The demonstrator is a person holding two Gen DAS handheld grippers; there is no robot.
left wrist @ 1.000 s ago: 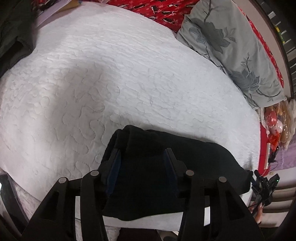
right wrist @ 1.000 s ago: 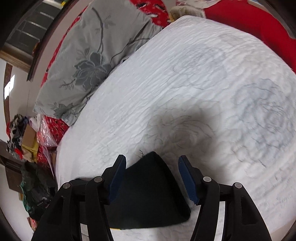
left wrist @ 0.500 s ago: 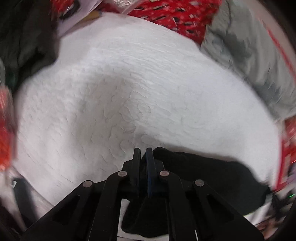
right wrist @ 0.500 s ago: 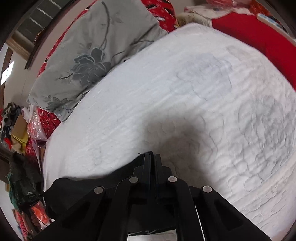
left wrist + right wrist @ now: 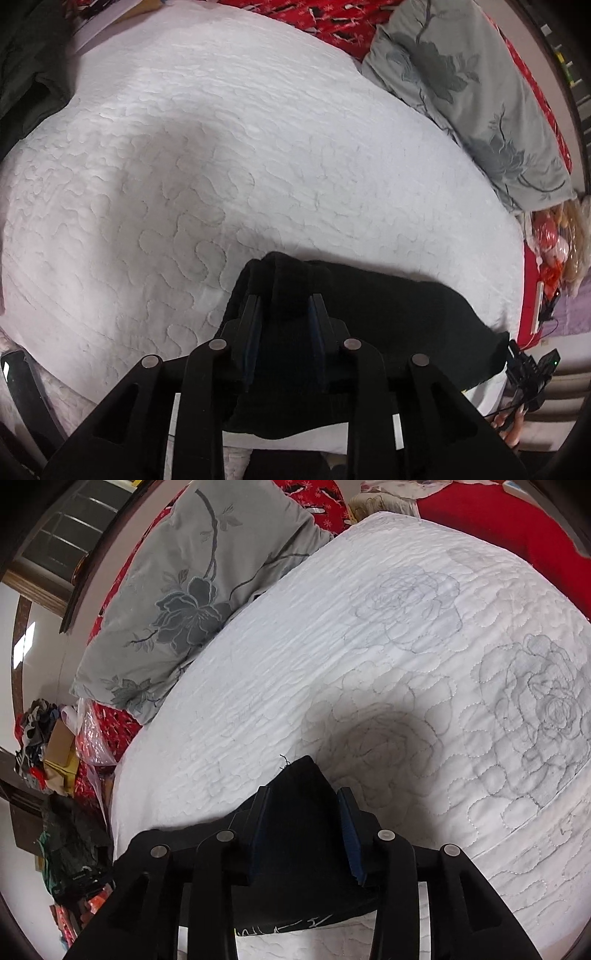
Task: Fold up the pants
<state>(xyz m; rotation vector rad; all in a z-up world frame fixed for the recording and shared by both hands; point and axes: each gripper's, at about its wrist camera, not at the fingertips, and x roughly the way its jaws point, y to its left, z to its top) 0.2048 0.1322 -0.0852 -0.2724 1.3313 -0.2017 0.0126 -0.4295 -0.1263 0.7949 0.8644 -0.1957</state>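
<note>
Black folded pants (image 5: 388,317) lie on the white quilt (image 5: 221,147) near its front edge. My left gripper (image 5: 284,306) stands partly open around a bunched corner of the pants, its jaws on either side of the cloth. In the right wrist view, the other end of the pants (image 5: 299,830) comes to a corner between the blue pads of my right gripper (image 5: 303,805), which is also partly open. The cloth fills the gap between both pairs of jaws.
A grey flowered pillow (image 5: 472,96) lies at the far right of the bed, also in the right wrist view (image 5: 192,587). Red bedding (image 5: 498,524) borders the quilt. Dark clothes (image 5: 26,66) lie at the left. Clutter (image 5: 48,746) sits beside the bed.
Both grippers were open a second ago, shut on the pants' corners half a second ago, and have now opened partway again. The pants lie down on the quilt.
</note>
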